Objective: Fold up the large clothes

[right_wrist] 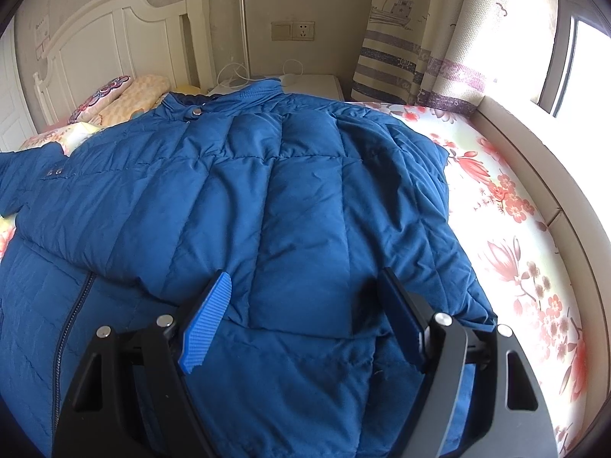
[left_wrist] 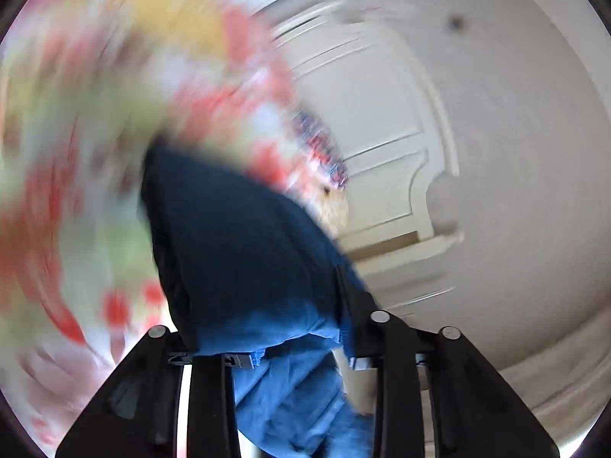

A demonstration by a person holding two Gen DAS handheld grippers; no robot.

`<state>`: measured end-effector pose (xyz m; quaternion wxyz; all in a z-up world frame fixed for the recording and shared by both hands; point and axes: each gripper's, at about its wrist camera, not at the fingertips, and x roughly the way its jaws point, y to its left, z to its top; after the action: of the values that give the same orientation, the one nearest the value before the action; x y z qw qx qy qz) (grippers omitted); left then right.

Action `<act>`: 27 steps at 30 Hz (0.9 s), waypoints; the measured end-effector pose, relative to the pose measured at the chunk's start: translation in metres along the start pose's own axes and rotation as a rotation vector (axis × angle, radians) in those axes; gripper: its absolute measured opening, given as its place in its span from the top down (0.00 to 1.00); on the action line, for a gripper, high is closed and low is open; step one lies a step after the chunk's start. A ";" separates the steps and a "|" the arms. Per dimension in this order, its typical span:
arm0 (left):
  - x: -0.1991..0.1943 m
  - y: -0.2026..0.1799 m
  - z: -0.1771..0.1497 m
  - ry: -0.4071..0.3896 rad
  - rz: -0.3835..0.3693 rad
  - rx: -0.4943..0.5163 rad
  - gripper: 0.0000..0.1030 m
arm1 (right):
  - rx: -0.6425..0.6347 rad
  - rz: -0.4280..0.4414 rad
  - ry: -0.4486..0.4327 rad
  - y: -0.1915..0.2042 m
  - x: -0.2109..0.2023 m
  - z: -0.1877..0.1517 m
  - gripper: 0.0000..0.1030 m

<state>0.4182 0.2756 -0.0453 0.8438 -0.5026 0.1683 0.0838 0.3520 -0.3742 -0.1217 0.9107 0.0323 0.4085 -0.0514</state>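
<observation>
A large blue quilted jacket (right_wrist: pixel 267 198) lies spread on the bed, collar toward the headboard and zipper (right_wrist: pixel 72 320) at the lower left. My right gripper (right_wrist: pixel 305 276) points down onto its lower part. It is open, and its blue ribbed pad (right_wrist: pixel 208 316) and dark finger (right_wrist: pixel 401 316) straddle the cloth. The left wrist view is blurred by motion. There my left gripper (left_wrist: pixel 259 278) is shut on a thick bunch of the blue jacket (left_wrist: pixel 244 236), which covers its fingertips and hangs down between the finger arms.
The bed has a floral sheet (right_wrist: pixel 508 229) and pillows (right_wrist: pixel 126 95) by the white headboard (right_wrist: pixel 114 34). A white nightstand (right_wrist: pixel 317 84), a wall socket (right_wrist: pixel 294 30), a curtain (right_wrist: pixel 412 45) and a window ledge (right_wrist: pixel 534 145) border it. White panelled doors (left_wrist: pixel 382 114) fill the left view.
</observation>
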 end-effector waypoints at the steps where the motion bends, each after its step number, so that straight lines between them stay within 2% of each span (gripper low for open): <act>1: -0.004 -0.022 0.000 -0.004 -0.001 0.097 0.76 | 0.001 0.002 0.000 0.000 0.000 0.000 0.25; 3: -0.014 -0.073 -0.010 -0.017 -0.012 0.321 0.77 | 0.002 0.003 0.000 0.000 0.000 0.000 0.25; 5: -0.035 -0.142 -0.044 -0.032 -0.081 0.639 0.77 | 0.003 0.006 0.002 -0.001 0.000 0.000 0.25; 6: -0.045 -0.172 -0.069 -0.020 -0.138 0.775 0.77 | 0.003 0.007 0.002 -0.001 0.000 0.000 0.24; 8: -0.059 -0.214 -0.119 0.040 -0.251 0.946 0.77 | 0.003 0.006 0.002 -0.001 0.000 0.000 0.24; 10: -0.074 -0.247 -0.181 0.148 -0.371 1.085 0.76 | 0.003 0.006 0.001 -0.001 0.000 0.000 0.25; 11: -0.080 -0.254 -0.207 0.193 -0.418 1.122 0.76 | 0.003 0.006 0.001 -0.001 0.000 0.000 0.25; 12: -0.083 -0.259 -0.233 0.252 -0.471 1.147 0.75 | 0.002 0.006 0.001 -0.001 0.000 0.000 0.25; 13: -0.085 -0.263 -0.263 0.350 -0.539 1.164 0.72 | 0.003 0.007 0.001 -0.002 0.000 0.000 0.25; 15: -0.086 -0.260 -0.304 0.490 -0.606 1.174 0.65 | 0.007 0.011 0.000 -0.002 0.000 0.000 0.25; 17: -0.088 -0.254 -0.318 0.503 -0.625 1.157 0.61 | 0.012 0.015 -0.002 -0.003 0.000 -0.001 0.25; 19: -0.088 -0.245 -0.315 0.480 -0.602 1.116 0.44 | 0.018 0.021 -0.003 -0.005 0.000 -0.001 0.25; 20: -0.085 -0.236 -0.304 0.468 -0.587 1.059 0.37 | 0.021 0.025 -0.001 -0.006 0.001 -0.001 0.25; 21: -0.087 -0.224 -0.293 0.455 -0.564 1.020 0.22 | 0.020 0.026 -0.002 -0.006 0.000 -0.001 0.25; 22: -0.083 -0.208 -0.280 0.422 -0.512 0.977 0.14 | 0.019 0.025 -0.003 -0.006 0.000 -0.001 0.25; 24: -0.077 -0.182 -0.259 0.368 -0.398 0.926 0.14 | 0.018 0.025 -0.004 -0.006 0.000 -0.001 0.25; 27: -0.050 -0.130 -0.218 0.353 -0.189 0.827 0.15 | 0.022 0.031 -0.006 -0.008 0.000 -0.002 0.25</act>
<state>0.3688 0.0230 -0.0160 0.9358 -0.1435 0.2824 -0.1547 0.3494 -0.3817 -0.1227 0.9122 0.0485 0.4048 -0.0420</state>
